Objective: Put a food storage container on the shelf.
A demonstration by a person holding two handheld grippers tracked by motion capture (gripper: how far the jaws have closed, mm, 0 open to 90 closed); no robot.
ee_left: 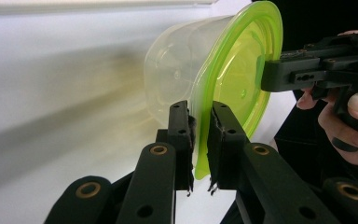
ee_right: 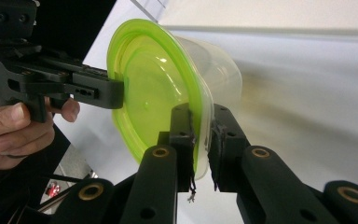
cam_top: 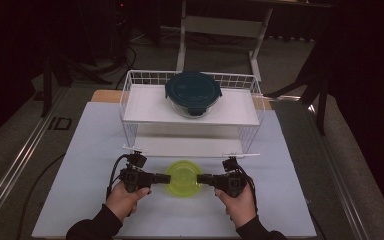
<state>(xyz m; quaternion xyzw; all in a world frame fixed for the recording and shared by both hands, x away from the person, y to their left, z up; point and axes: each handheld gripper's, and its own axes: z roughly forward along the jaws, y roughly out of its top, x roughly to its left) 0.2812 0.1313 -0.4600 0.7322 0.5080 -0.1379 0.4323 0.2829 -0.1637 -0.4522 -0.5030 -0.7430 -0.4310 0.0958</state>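
A clear plastic container [cam_top: 183, 178] with a lime-green lid [ee_left: 237, 70] sits low over the white table, between both grippers. In the high view my left gripper [cam_top: 163, 178] is shut on the lid's left rim. My right gripper [cam_top: 200, 178] is shut on its right rim. The left gripper view has my left gripper [ee_left: 199, 111] pinching the green rim, with the right gripper [ee_left: 265, 74] clamped on the far edge. In the right gripper view my right gripper [ee_right: 200, 112] grips the lid [ee_right: 154, 88] and the left gripper [ee_right: 121, 92] holds the opposite edge. The container's clear body [ee_right: 216, 60] points away from the person.
A white two-tier wire rack [cam_top: 130, 107] stands just beyond the grippers. A round glass container with a dark blue lid [cam_top: 193, 91] sits on its top shelf. The rack's lower shelf [cam_top: 190, 146] opens toward the person. The white mat [cam_top: 80, 165] covers the table.
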